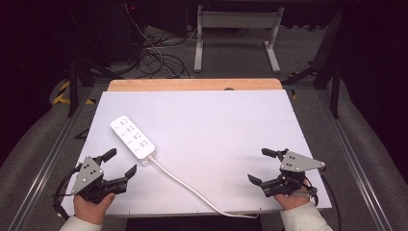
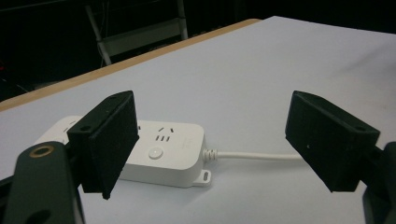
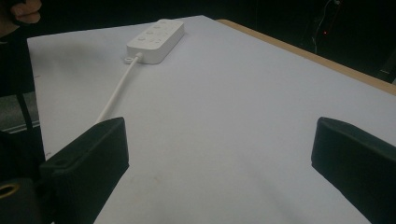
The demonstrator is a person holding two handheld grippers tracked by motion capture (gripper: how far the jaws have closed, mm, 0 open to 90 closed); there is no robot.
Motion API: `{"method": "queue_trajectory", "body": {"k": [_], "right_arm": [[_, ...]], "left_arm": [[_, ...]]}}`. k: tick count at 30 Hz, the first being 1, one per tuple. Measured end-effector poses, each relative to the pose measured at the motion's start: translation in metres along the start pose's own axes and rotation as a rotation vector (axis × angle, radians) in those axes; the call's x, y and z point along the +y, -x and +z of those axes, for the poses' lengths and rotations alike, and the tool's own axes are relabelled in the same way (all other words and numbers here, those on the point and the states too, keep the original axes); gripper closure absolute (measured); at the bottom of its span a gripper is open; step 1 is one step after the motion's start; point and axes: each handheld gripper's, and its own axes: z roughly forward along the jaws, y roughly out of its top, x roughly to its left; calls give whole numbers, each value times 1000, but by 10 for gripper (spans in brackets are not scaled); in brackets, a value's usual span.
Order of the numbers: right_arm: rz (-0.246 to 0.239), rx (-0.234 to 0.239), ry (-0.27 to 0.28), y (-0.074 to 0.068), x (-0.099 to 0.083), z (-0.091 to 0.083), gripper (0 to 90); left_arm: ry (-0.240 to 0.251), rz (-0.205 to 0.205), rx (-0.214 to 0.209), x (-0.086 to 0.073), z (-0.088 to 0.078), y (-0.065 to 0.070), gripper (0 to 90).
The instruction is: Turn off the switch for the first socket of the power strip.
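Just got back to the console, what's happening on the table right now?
A person holds a pair of tongs in each hand over a white table. Both are open and empty. The left tongs sit close to a white power strip, whose cable runs off the near edge. The right tongs wait at the other side, well away from it.
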Motion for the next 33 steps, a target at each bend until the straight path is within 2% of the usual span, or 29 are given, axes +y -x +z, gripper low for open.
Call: {"method": "queue_trajectory", "body": {"k": [10,21,25,28,30,31,33], "right_arm": [[-2,2,-2,0,0,0,47],[-2,6,-7,0,0,1,47],[-2,6,-7,0,0,1,47],[-2,7,-8,0,0,2,47],[-2,7,-10,0,0,2,47],[-2,9,-11,-1,0,2,47],[-2,11,-11,-1,0,3,47]], "left_arm": [[-11,21,22,1,-1,0,179],[0,-7,5,3,-2,-1,199],[-2,6,17,5,-2,0,227],[-21,26,25,9,-1,-1,253],[-45,42,14,12,0,0,330],[-70,79,29,15,3,2,341],[-77,80,23,16,3,3,353]]}}
